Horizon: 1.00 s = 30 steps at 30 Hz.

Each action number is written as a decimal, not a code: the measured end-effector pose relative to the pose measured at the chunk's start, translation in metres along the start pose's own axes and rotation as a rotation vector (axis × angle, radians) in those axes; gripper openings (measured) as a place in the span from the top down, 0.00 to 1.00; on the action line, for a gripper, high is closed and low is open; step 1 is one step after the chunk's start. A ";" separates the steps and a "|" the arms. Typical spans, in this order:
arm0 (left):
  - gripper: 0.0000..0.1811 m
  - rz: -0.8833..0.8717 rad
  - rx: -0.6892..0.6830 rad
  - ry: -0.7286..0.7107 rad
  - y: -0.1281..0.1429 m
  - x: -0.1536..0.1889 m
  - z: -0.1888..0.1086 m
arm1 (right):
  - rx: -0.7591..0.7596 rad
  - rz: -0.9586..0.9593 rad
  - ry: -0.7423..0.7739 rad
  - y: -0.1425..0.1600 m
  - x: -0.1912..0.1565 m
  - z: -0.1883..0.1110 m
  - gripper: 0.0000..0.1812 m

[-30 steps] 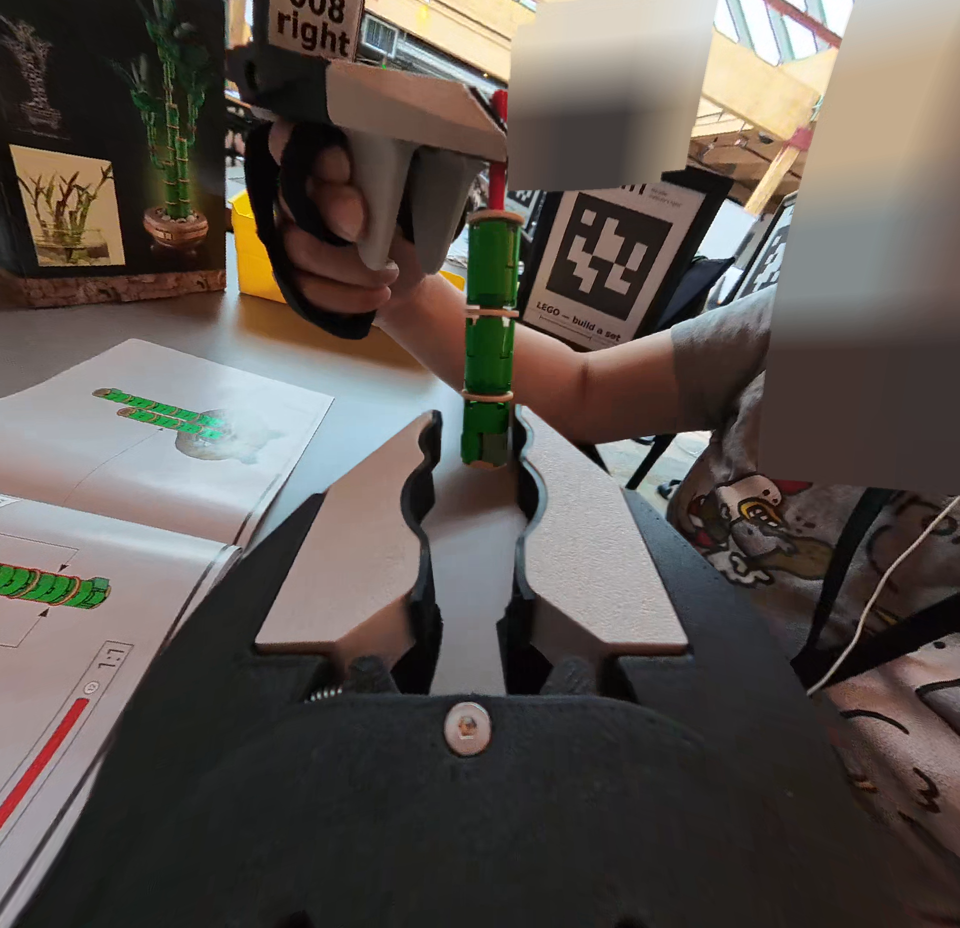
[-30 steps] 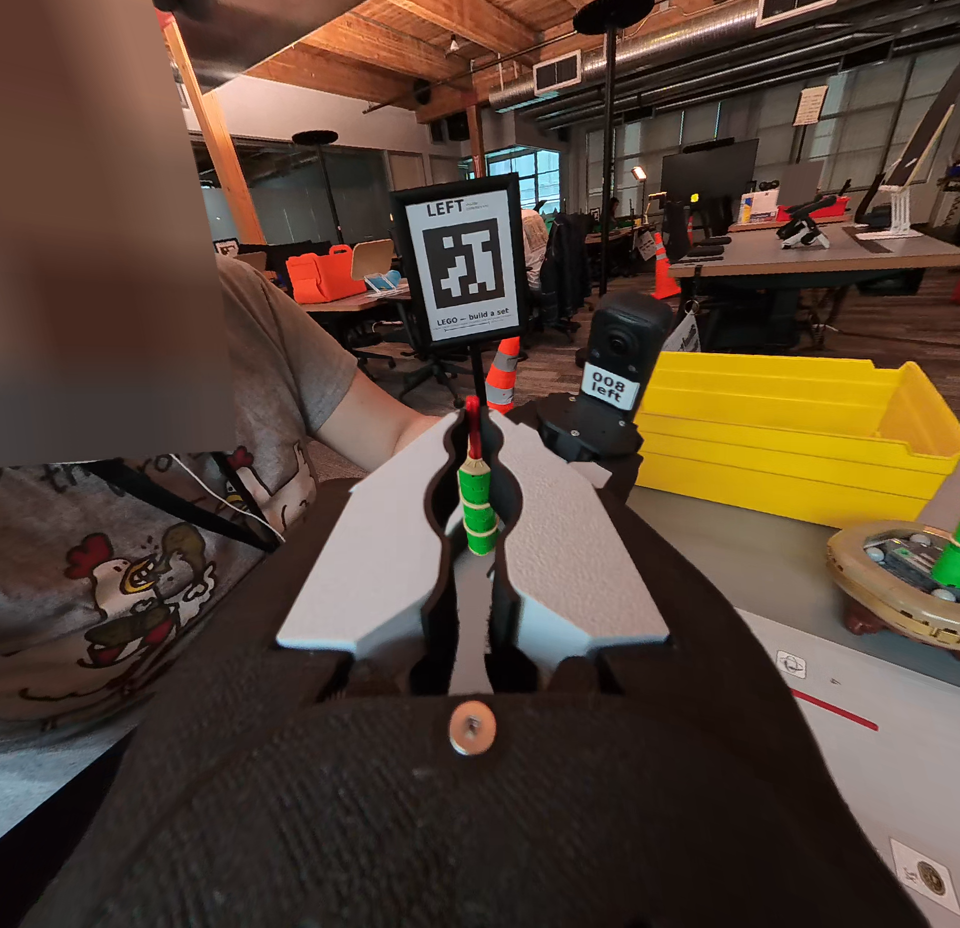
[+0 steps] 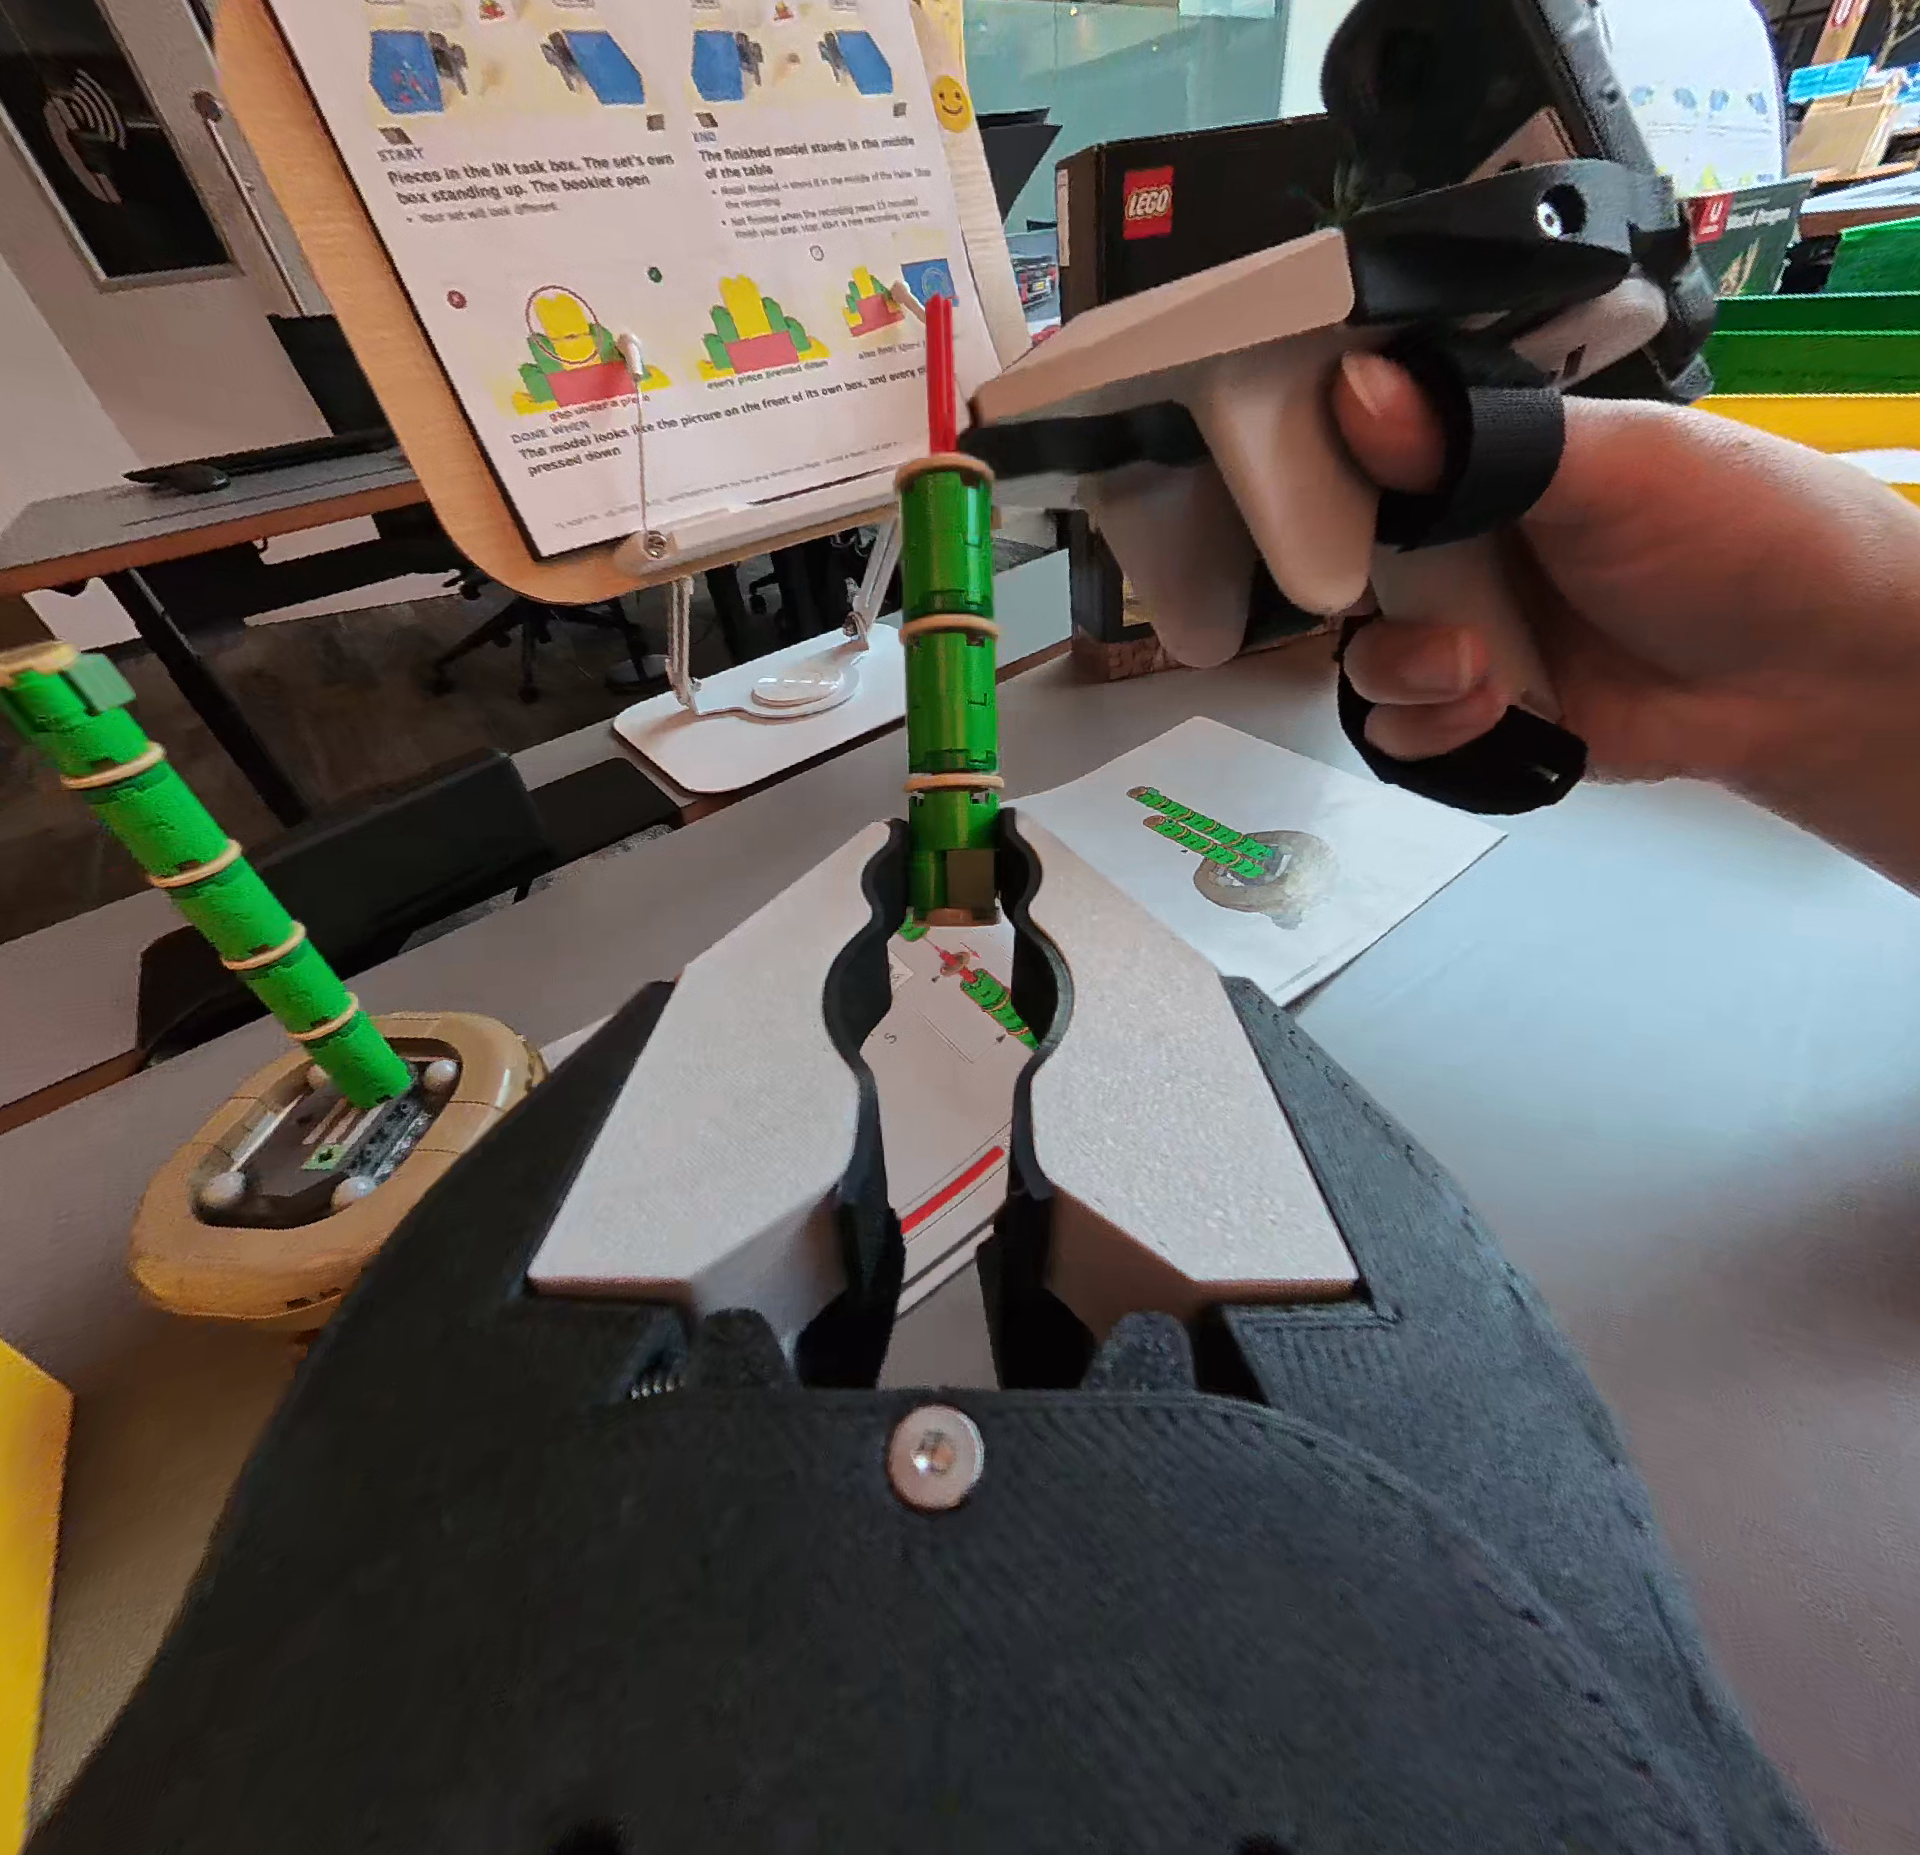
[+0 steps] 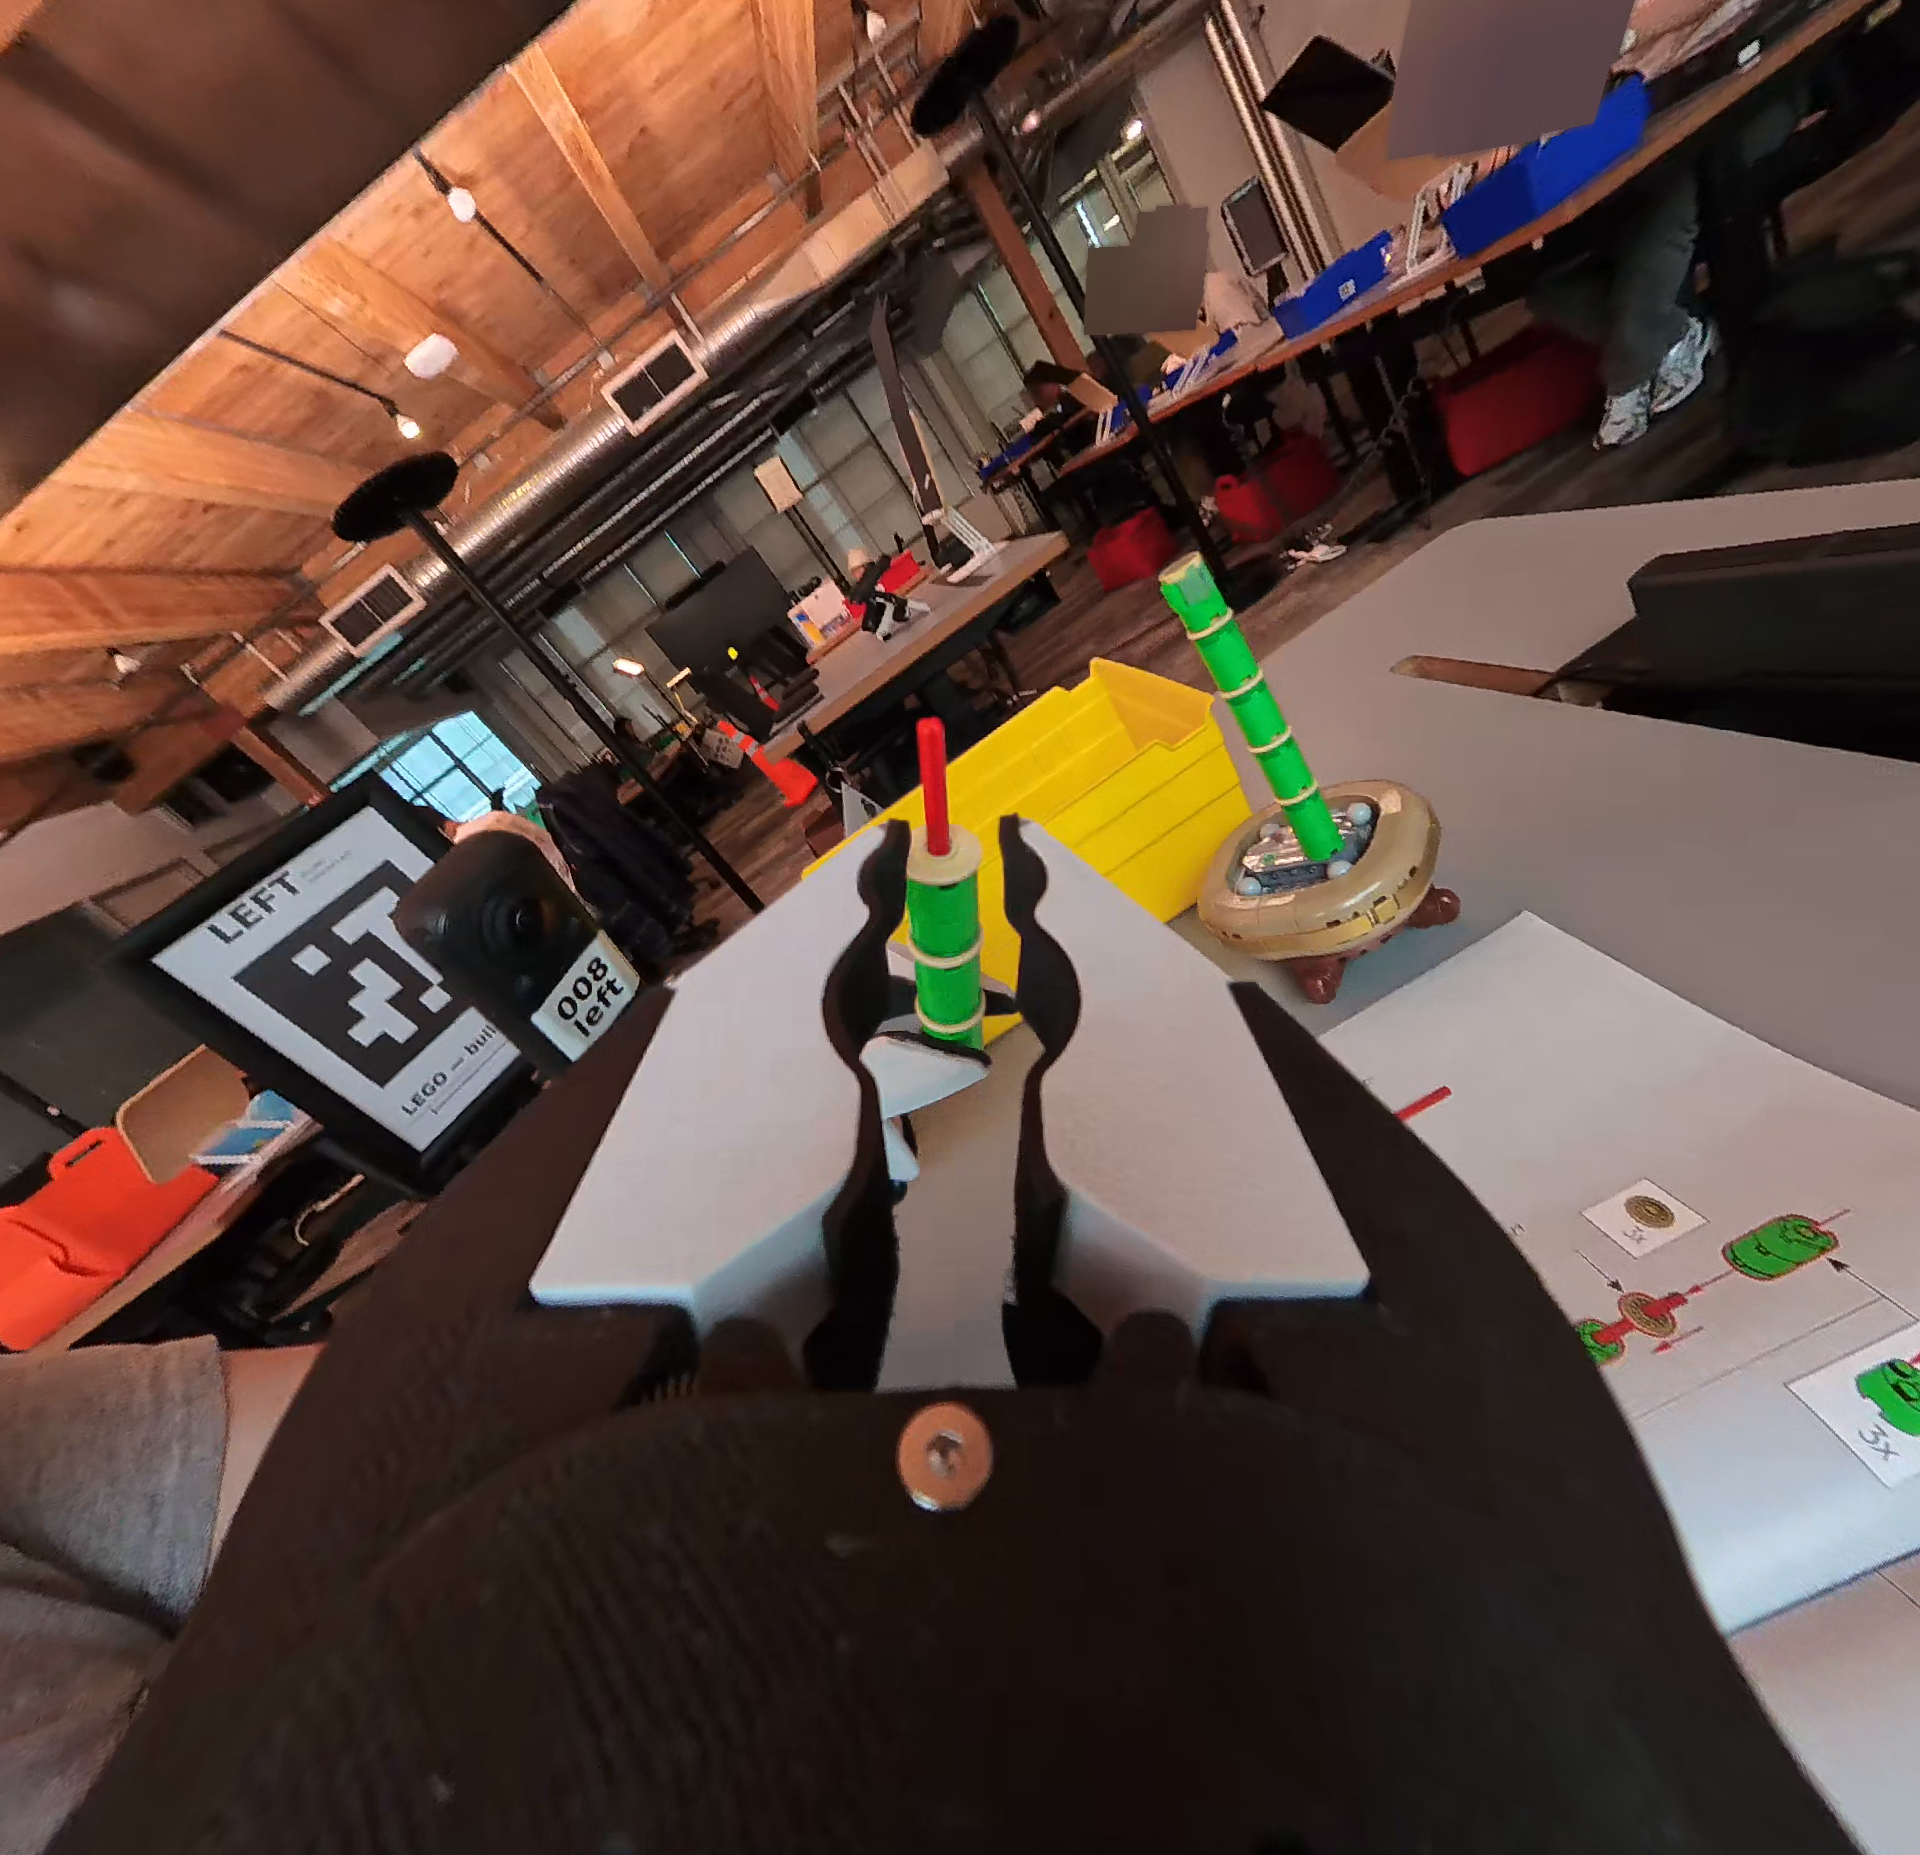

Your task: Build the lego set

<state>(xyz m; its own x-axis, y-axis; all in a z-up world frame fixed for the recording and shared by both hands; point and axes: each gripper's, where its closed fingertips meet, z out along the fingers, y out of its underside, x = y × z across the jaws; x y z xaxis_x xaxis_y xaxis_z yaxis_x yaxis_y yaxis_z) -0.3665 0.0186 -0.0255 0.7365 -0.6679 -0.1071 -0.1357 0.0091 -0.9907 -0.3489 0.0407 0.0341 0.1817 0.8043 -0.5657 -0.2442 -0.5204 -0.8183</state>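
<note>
I have two tools in my hands. My left tool [image 3: 951,875] pinches the bottom end of one green stalk [image 3: 945,662], holding it upright above the counter [image 3: 1558,1078]. The stalk counts three green segments above the pinched end, parted by tan rings, with one red rod [image 3: 938,371] sticking out of its top ring.

My right tool [image 4: 948,849] sits beside the top of that stalk; its two fingers [image 4: 1081,932] are spread apart with the stalk's upper segments standing in the gap, touching neither side as far as I can see. In the left wrist view my right hand [image 3: 1621,600] grips that tool's handle, with its tip just beside the top ring.

A second green stalk [image 4: 1252,714] stands tilted in one round tan pot base [image 4: 1320,901] on the counter, well apart from the held one. I count five segments on it.

One yellow bin [image 4: 1101,766] sits behind the tools. One open instruction booklet [image 4: 1621,1182] lies flat on the counter, beside the pot base. One sheet on a stand [image 3: 644,247] is propped behind the counter, and one dark set box [image 3: 1195,216] stands farther back.
</note>
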 end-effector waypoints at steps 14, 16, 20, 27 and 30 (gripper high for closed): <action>0.92 0.092 -0.009 -0.041 -0.001 0.001 -0.001 | 0.003 -0.018 0.000 0.002 -0.004 0.004 0.93; 0.92 0.093 -0.012 -0.037 0.000 0.002 0.000 | 0.000 -0.014 -0.019 0.003 -0.005 0.003 0.99; 0.92 0.097 -0.010 -0.023 0.001 0.004 0.001 | -0.005 -0.004 -0.025 0.003 -0.002 0.002 0.99; 0.65 -0.064 0.004 0.089 0.002 0.011 0.005 | -0.141 -0.107 0.012 -0.006 0.022 -0.018 0.99; 0.68 -0.095 -0.025 0.085 0.009 0.002 0.005 | -0.261 -0.227 0.115 -0.008 0.051 -0.042 0.98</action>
<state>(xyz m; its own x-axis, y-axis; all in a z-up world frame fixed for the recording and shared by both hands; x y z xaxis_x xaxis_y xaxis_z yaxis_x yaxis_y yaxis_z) -0.3628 0.0214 -0.0354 0.6883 -0.7255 -0.0038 -0.0853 -0.0757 -0.9935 -0.2982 0.0736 0.0079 0.3128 0.8779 -0.3627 0.0629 -0.4001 -0.9143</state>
